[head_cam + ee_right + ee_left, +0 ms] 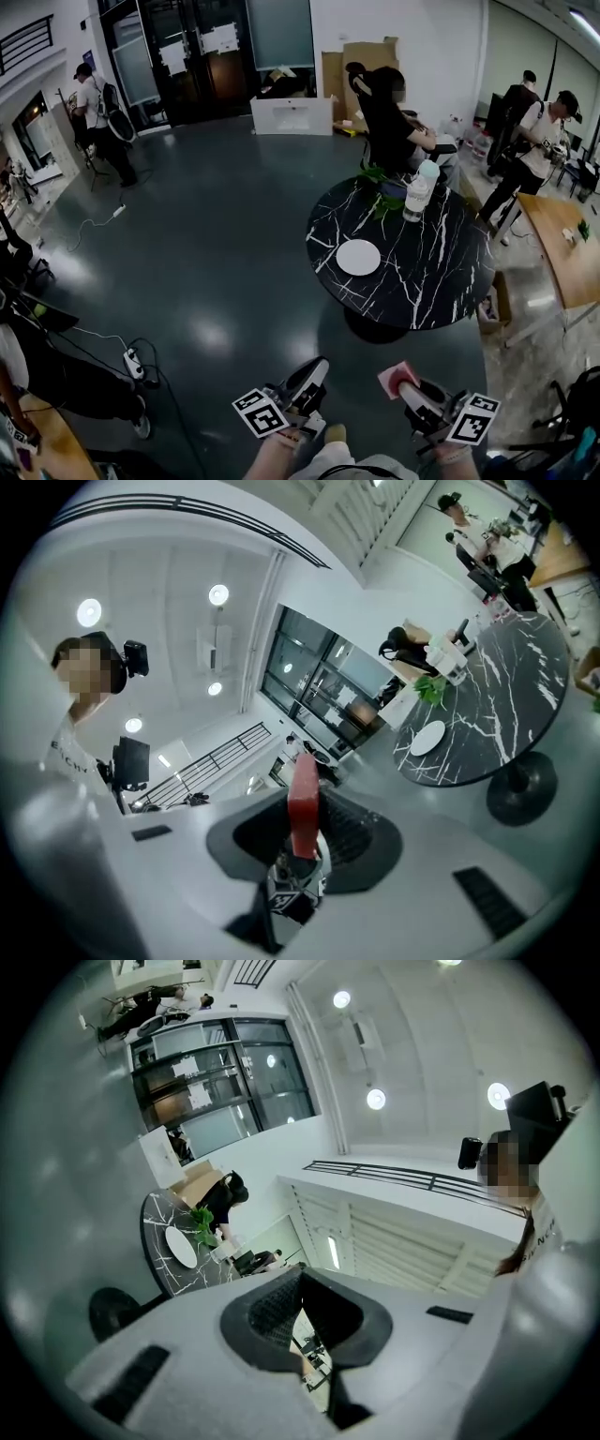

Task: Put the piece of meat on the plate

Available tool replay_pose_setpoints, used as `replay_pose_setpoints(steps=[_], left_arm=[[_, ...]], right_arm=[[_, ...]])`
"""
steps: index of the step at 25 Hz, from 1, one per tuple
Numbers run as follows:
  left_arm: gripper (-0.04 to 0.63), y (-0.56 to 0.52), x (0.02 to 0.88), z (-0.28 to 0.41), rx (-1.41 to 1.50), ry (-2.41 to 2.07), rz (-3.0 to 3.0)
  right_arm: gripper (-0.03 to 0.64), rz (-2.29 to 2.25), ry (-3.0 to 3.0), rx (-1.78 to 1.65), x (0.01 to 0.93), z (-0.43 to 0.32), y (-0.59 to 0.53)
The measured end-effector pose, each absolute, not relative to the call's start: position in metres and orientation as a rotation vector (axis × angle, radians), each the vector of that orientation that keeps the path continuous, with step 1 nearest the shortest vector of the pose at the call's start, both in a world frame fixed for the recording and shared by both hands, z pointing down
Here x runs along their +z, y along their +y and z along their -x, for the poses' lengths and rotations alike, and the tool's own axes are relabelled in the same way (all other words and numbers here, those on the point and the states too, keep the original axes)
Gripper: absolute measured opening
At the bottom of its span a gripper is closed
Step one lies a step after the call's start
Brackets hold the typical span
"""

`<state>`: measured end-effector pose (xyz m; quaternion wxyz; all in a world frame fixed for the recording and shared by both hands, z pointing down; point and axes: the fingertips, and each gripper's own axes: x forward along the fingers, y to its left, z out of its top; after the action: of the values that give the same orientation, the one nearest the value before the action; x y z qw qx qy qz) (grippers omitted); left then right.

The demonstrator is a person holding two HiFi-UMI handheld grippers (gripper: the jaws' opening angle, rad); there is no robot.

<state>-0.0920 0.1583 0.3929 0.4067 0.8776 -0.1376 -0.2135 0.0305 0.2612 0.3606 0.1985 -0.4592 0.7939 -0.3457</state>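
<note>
Both hands are cut off by the bottom edge of the head view, so only forearms and the marker cubes show there. The right gripper (306, 834) is clamped on the piece of meat (303, 799). It's a red slab standing up between the pads, its lower end buried in the jaws and out of sight. The left gripper (300, 1283) has its jaws together at the tips, with nothing between them.

Both grippers sit low in the head view, well apart from the plate (358, 257), which is white and lies on the round table (441, 281).

On to writing: the sheets of paper on the glass doors (202, 42) are too small to read. The print on a shirt in the gripper views is cut off and can't be made out.

The table top is black with white veins, and its single foot is half hidden beneath it. A bottle (419, 192) and a green plant (378, 192) stand near the far edge, just in front of a seated person (389, 112) in black.

The floor (216, 262) is dark and glossy and catches the lights, and a power strip (132, 362) lies on it with its cable. Cardboard boxes (361, 61) lean at the back wall. A wooden table (562, 246) runs off the right edge.
</note>
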Motion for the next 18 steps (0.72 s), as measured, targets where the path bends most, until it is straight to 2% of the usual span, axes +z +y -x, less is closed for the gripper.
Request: replay_pose_setpoints(steps=[9,18], left_arm=[[0.009,0.130,0.412,0.103,-0.542,-0.417,-2.158],[0.009,0.079,0.424,0.080,-0.551,-0.456,-2.111]], right_arm=[[0.089,1.290,2.181,-1.074,0.382,-0.041,0.240],[0.089,1.230,2.197,-1.151,0.401,-0.056,0.177]])
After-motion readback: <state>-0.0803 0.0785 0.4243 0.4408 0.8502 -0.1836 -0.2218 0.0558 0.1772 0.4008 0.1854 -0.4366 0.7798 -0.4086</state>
